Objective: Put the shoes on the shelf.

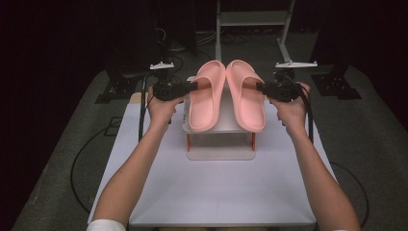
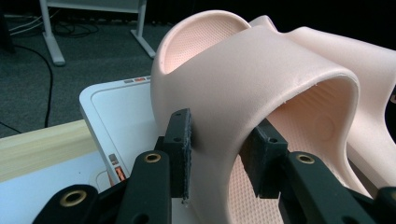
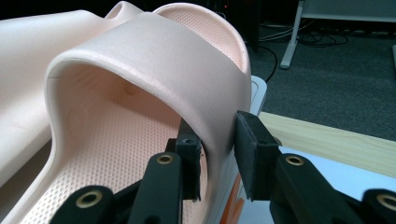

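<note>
Left claw (image 2: pixel 217 154) pinched left slipper (image 1: pixel 208 94) strap; right claw (image 3: pixel 218 156) pinched right slipper (image 1: pixel 246 96) strap, both on white stand (image 1: pixel 221 126).

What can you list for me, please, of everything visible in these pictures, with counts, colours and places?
slippers: two, pink; left slipper and right slipper lie side by side on the rack's top shelf.
rack: one, white shelves with orange legs, at the middle of the table.
table: one, white top, wooden strip along the far edge.
frame: one, white metal, on the grey floor beyond the table.
cables: several, black, on the floor.
left gripper: one, black, its jaws closed on the outer side of the left slipper's strap.
right gripper: one, black, its jaws closed on the outer side of the right slipper's strap.
forearms: two, bare, entering from the bottom edge.
</note>
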Tool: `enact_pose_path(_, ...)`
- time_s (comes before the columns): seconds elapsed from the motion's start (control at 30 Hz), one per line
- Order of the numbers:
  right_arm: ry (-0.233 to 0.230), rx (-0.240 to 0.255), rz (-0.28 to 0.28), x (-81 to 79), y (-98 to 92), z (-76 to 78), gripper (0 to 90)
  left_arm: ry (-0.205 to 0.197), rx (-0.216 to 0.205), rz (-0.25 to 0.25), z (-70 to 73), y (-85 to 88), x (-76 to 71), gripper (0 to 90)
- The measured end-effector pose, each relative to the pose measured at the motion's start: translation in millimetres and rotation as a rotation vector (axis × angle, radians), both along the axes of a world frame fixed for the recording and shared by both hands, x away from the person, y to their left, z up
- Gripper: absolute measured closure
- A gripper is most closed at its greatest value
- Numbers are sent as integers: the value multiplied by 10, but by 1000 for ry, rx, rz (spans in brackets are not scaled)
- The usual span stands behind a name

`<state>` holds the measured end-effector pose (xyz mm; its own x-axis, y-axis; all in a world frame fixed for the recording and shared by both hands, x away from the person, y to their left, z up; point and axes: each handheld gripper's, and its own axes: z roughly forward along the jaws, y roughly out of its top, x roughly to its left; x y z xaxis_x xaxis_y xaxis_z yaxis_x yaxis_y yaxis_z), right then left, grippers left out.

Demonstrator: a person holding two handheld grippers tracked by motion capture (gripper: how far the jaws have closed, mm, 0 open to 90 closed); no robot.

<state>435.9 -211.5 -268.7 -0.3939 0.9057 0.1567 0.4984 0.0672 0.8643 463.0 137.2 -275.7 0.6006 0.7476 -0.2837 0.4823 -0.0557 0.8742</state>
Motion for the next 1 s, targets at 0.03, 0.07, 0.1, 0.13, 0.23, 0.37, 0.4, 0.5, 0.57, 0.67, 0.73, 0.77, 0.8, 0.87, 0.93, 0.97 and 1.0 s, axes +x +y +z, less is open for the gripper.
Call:
enact_pose_path(0.03,-1,0,0,5,5,2,709,0,-1,0,-1,0,4,647)
enact_pose_path(0.07,2,0,-1,8,13,6,708,2,-1,2,0,-1,6,647)
enact_pose_path(0.1,-2,0,0,16,20,5,706,3,-3,5,-1,-4,10,647)
enact_pose_path(0.13,-1,2,-1,22,28,5,705,4,-4,6,-2,-4,13,646)
enact_pose_path(0.23,3,3,-4,42,49,1,702,4,-5,8,-11,-4,27,644)
enact_pose_path(0.37,10,10,-9,71,78,-8,698,7,-9,17,-22,2,48,641)
enact_pose_path(0.4,10,11,-10,77,82,-10,696,9,-7,18,-24,4,55,639)
enact_pose_path(0.5,16,14,-14,103,103,-18,689,14,-2,21,-37,1,82,633)
enact_pose_path(0.57,16,17,-17,125,117,-31,685,17,-7,26,-52,-7,102,631)
enact_pose_path(0.67,28,21,-21,157,145,-61,685,23,-10,30,-74,-16,126,630)
enact_pose_path(0.73,35,18,-22,181,152,-82,684,28,-12,33,-87,-17,145,630)
enact_pose_path(0.77,39,23,-24,196,155,-96,683,29,-8,31,-90,-14,150,629)
enact_pose_path(0.8,44,28,-26,203,156,-102,683,30,-11,33,-96,-15,158,628)
enact_pose_path(0.87,47,32,-30,226,157,-121,680,35,-13,34,-106,-16,170,625)
enact_pose_path(0.93,51,37,-30,237,163,-130,676,38,-11,36,-114,-20,178,623)
enact_pose_path(0.97,51,36,-31,243,168,-136,672,41,-14,37,-119,-24,183,620)
enact_pose_path(1.0,54,39,-32,246,174,-140,670,43,-13,37,-123,-25,187,617)
